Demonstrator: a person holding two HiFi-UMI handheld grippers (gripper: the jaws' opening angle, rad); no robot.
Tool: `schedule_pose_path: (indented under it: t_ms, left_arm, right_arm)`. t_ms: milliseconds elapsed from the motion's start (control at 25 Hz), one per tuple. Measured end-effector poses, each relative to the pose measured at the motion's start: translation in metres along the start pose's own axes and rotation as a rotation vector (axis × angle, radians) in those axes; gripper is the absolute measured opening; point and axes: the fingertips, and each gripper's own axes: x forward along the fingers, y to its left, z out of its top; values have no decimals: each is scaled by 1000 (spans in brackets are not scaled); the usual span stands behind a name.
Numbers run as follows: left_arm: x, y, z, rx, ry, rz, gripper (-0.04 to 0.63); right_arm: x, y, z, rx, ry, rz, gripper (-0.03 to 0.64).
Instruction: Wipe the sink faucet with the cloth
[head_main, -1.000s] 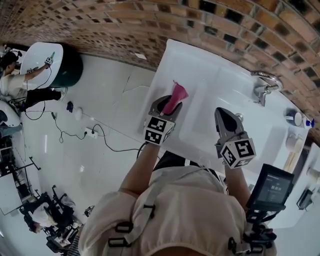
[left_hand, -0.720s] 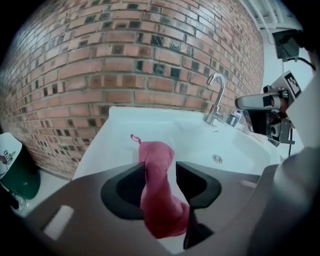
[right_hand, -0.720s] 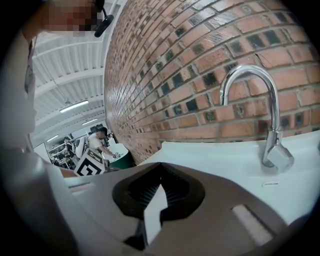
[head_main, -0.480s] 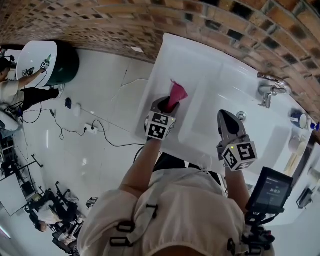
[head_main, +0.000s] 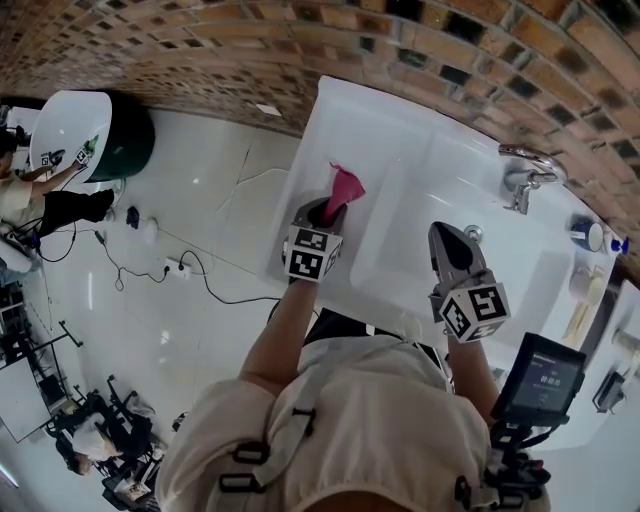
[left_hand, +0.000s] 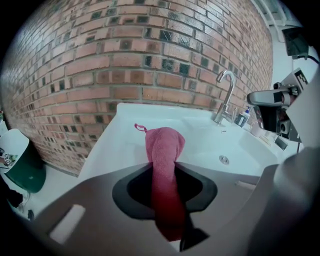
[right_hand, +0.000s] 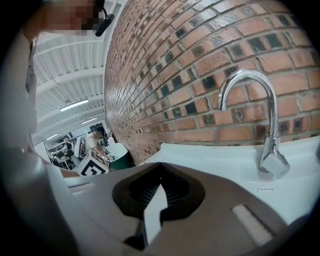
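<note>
A pink cloth (head_main: 345, 185) stands bunched on the flat left part of the white sink (head_main: 400, 120). My left gripper (head_main: 328, 212) is down over its near end. In the left gripper view the cloth (left_hand: 164, 145) runs as a narrow band between the closing jaws of this gripper (left_hand: 164, 172), which press on both its sides. The chrome faucet (head_main: 525, 170) rises at the back of the basin, far right of the cloth. My right gripper (head_main: 447, 232) hovers over the basin's near edge, pointing at the faucet (right_hand: 265, 125). This gripper (right_hand: 156, 200) holds nothing and shows a narrow gap.
A brick wall (head_main: 200, 50) runs behind the sink. The drain (head_main: 472, 233) lies just past my right gripper. Small bottles (head_main: 592, 236) stand at the sink's right end, and a screen device (head_main: 545, 375) sits near my right side. Cables and another round basin (head_main: 70, 130) are on the floor side, left.
My left gripper has sunk onto the pink cloth and its jaws have narrowed on it; the cloth's peak now stands lower. The right gripper has stayed put.
</note>
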Motion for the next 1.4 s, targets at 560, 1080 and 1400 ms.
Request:
schedule_pose_path:
  t_ms: [560, 1080, 1400]
  left_arm:
    - [-59, -116, 153, 138, -325, -133, 97]
    - [-44, -229, 241, 227, -459, -255, 95]
    - [3, -215, 258, 132, -435, -177, 97]
  right_arm:
    - [-86, -11, 54, -82, -143, -80, -8]
    - [-164, -74, 92, -104, -251, -214, -7]
    - [-169, -97, 81, -86, -212, -226, -7]
